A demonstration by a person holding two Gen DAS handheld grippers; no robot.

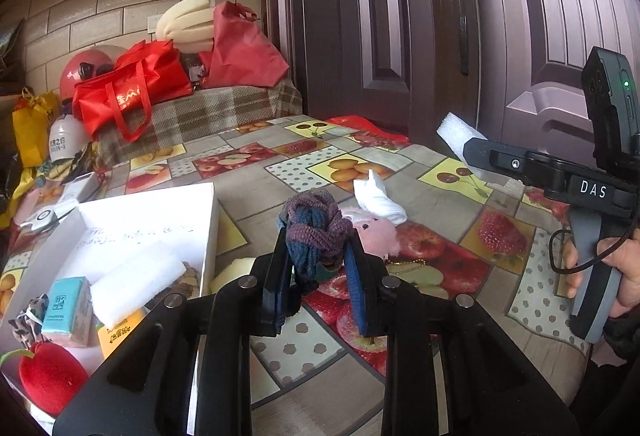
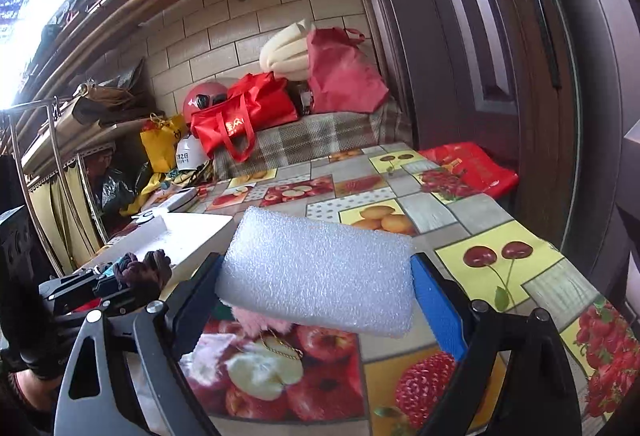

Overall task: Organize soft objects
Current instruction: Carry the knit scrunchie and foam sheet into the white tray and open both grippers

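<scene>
Left gripper pinched narrow on a knitted purple-and-blue sock bundle, held clear above the table. Just left of and below it, a white box already holding a foam pad, a blue tissue pack, a yellow packet, a leopard-print scrunchie and a red plush fruit. Just beyond the sock bundle, on the table: a pink fluffy toy and a white sock.

Right gripper spread wide, closed only to the width of a white foam block clamped flat between its blue pads, raised over the table with the pink toy beneath.

Risks, judged: sock bundle gripped near its lower end and top-heavy, so liable to unroll or slip during the swing left toward the box; foam block light, springy and held by its edges, so liable to twist or pop out under uneven squeeze; possible snag on the box wall; possible clash of the two grippers if both head for the box together.
</scene>
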